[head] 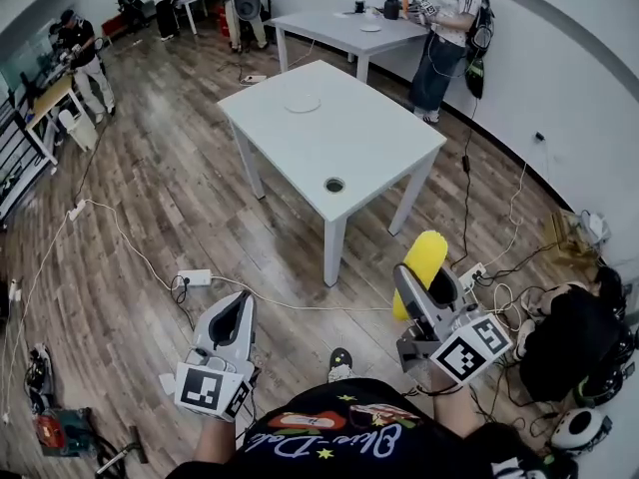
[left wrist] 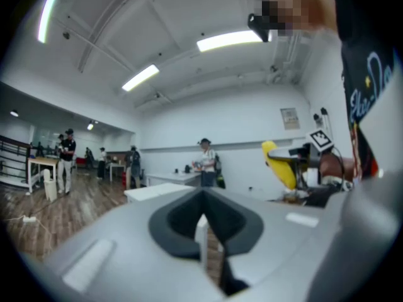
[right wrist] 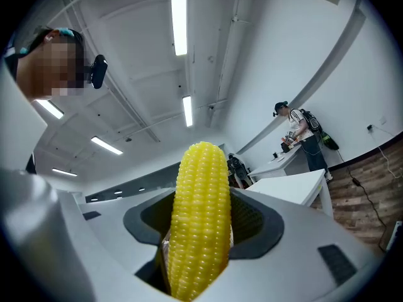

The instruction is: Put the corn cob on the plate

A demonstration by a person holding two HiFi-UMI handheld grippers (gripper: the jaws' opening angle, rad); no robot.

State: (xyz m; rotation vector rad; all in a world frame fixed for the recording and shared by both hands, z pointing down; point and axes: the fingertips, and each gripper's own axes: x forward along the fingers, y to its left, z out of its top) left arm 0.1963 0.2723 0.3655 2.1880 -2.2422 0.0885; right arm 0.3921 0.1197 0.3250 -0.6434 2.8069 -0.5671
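Observation:
A yellow corn cob stands upright in my right gripper, whose jaws are shut on it, held low at the right, well short of the table. In the right gripper view the corn cob fills the gap between the jaws and points up at the ceiling. A white plate lies on the far part of the white table. My left gripper hangs low at the left with its jaws together and nothing in them. The left gripper view shows the corn cob off to the right.
The table has a round cable hole near its front edge. A power strip and cables lie on the wooden floor in front. A second table stands behind, with a person beside it. Bags and gear sit at the right.

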